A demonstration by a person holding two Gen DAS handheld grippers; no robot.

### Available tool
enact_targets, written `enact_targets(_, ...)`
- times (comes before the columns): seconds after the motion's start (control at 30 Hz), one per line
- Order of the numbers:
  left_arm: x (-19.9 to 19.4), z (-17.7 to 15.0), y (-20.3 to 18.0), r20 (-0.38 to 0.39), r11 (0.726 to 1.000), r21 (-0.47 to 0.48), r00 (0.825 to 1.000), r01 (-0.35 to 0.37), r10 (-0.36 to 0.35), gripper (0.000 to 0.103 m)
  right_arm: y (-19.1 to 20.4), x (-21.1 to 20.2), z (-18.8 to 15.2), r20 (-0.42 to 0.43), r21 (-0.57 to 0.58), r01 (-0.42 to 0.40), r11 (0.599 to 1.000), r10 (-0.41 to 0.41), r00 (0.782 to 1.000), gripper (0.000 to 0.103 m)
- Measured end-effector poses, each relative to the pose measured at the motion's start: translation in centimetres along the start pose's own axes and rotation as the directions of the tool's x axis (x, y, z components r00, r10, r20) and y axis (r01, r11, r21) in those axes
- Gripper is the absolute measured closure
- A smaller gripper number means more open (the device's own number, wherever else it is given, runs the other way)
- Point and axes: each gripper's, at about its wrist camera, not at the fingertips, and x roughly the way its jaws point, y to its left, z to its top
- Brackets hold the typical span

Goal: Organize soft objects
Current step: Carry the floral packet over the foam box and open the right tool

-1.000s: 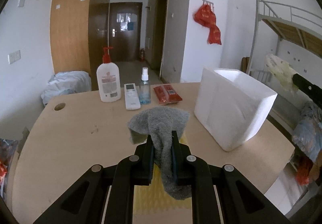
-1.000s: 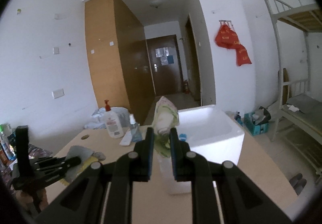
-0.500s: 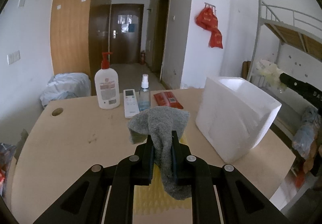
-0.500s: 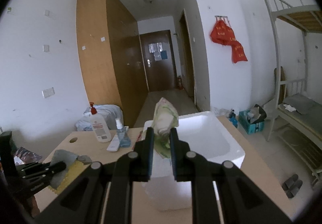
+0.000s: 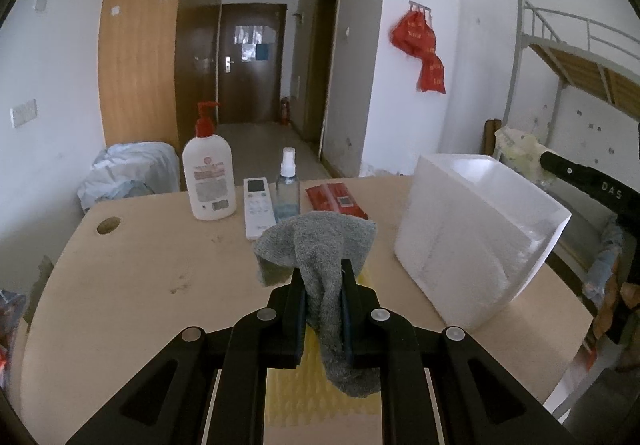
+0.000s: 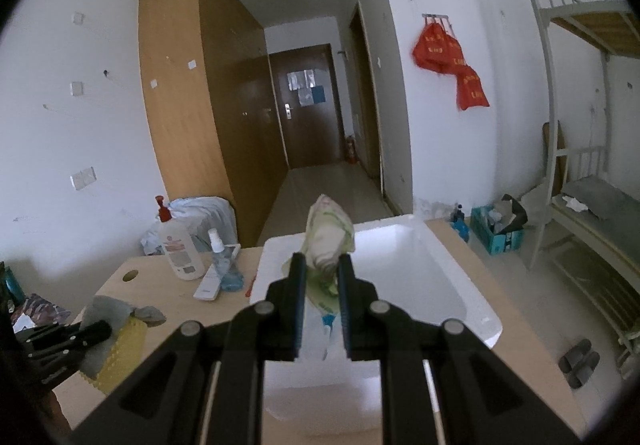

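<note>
Left hand-held gripper (image 5: pixel 323 277) clenched on grey cloth (image 5: pixel 320 241) above table (image 5: pixel 140 265); right hand-held gripper (image 6: pixel 322 271) grasping crumpled white-green bag (image 6: pixel 329 241) over white foam box (image 6: pixel 400 269).

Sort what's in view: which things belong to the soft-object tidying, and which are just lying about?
In the job: grey cloth, white-green soft bundle, white foam box, yellow sponge mat.
Lying about: lotion bottle, spray bottle, remote, red packet.

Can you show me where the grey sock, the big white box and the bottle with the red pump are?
grey sock (image 5: pixel 320 245): left wrist view, bunched top.
white box (image 6: pixel 476 309): right wrist view, right rim.
pump bottle (image 5: pixel 208 181): left wrist view, label.
</note>
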Motion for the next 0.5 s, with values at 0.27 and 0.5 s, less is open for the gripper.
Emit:
enact_targets(0.27,1.0,0.3,0.0,-0.018,1.000,0.000,1.000,0.000,0.000,0.088,-0.1,1.2,0.4,-0.016,0.005,0.010,1.000,-0.010,1.000,0.080)
enact_targets(0.5,1.5,0.4,-0.1,-0.031,1.000,0.002,1.000,0.000,0.000,0.088,0.0,0.8,0.6,0.015,-0.006,0.028,1.000,-0.028,1.000,0.026)
